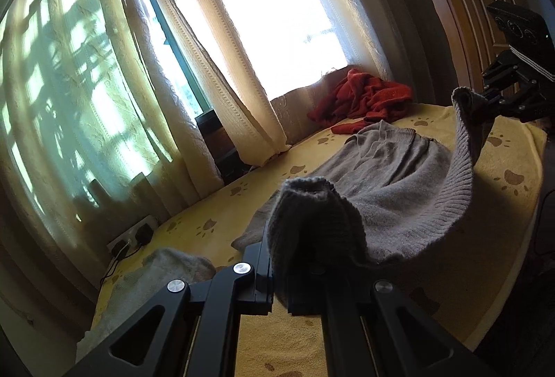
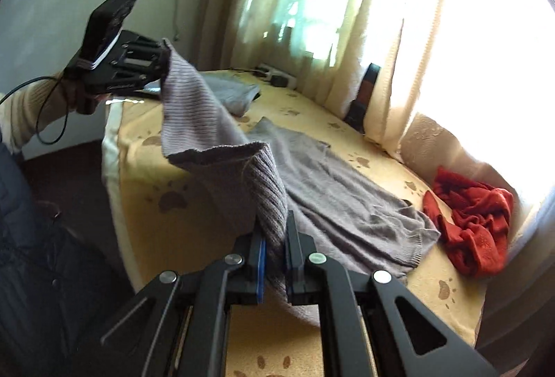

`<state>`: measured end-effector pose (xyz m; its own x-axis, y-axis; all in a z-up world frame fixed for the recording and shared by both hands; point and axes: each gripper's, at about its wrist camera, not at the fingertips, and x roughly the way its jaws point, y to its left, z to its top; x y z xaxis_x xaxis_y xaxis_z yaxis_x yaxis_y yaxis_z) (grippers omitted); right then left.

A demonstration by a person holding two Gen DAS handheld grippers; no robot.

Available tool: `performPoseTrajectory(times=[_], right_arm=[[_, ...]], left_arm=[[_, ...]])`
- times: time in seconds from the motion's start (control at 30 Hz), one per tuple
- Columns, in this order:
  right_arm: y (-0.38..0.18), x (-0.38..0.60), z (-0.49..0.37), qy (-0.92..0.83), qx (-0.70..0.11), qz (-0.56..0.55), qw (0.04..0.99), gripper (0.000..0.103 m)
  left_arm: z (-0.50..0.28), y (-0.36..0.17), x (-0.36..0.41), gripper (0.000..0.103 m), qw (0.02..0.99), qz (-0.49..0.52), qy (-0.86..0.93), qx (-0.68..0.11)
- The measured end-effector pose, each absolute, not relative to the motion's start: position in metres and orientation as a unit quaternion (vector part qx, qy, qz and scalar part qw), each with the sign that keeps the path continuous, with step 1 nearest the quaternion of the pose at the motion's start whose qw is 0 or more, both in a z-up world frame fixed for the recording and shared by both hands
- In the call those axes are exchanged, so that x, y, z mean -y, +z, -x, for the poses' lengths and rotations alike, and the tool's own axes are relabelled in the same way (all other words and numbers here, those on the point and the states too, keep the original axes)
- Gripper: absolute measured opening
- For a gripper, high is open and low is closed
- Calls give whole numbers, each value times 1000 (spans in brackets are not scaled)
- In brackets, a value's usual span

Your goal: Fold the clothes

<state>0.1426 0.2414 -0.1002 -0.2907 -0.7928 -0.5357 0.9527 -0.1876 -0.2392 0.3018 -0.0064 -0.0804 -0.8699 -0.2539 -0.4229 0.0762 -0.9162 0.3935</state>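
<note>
Left wrist view. No readable writing, brand or label. Left tool point(image 1: 281, 273): black fingers pressed together on a bunched corner of the grey sweater point(image 1: 388, 176), raised above the bed point(image 1: 513, 148). Ribbed hem runs in a hanging arc from this corner up to the right tool point(image 1: 480, 99), which pinches the far corner at upper right, held higher and tilted. Rest of the sweater lies spread on the yellow paw-print bed cover. Red garment point(image 1: 360, 96): crumpled, at the head of the bed below the window, just beyond the sweater. Second grey cloth point(image 1: 173, 262): at the bed's left edge, near a power strip point(image 1: 131, 238). Cream curtains point(image 1: 222, 71) hang along the window side.

Right wrist view. No readable writing. Right tool point(image 2: 274, 255): fingers with blue pads closed on the sweater's ribbed edge point(image 2: 267, 189). Left tool point(image 2: 163, 61): lifted at upper left, gripping the other hem corner; a hand point(image 2: 74, 92) in a cream sleeve holds it, cable trailing. Sweater body point(image 2: 347, 196) lies flat mid-bed. Red garment point(image 2: 471, 228) is at right, just beside the sweater.
</note>
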Motion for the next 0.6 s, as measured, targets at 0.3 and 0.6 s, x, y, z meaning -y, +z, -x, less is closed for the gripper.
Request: performPoseTrajectory(times=[0.3, 0.6], right_arm=[[-70, -242, -73, -850, -171, -120, 484, 9], [-56, -208, 8, -904, -140, -107, 390, 9]], left_arm=[[-270, -68, 16, 5, 89, -229, -956, 160], [-184, -57, 56, 5, 99, -241, -954, 147]])
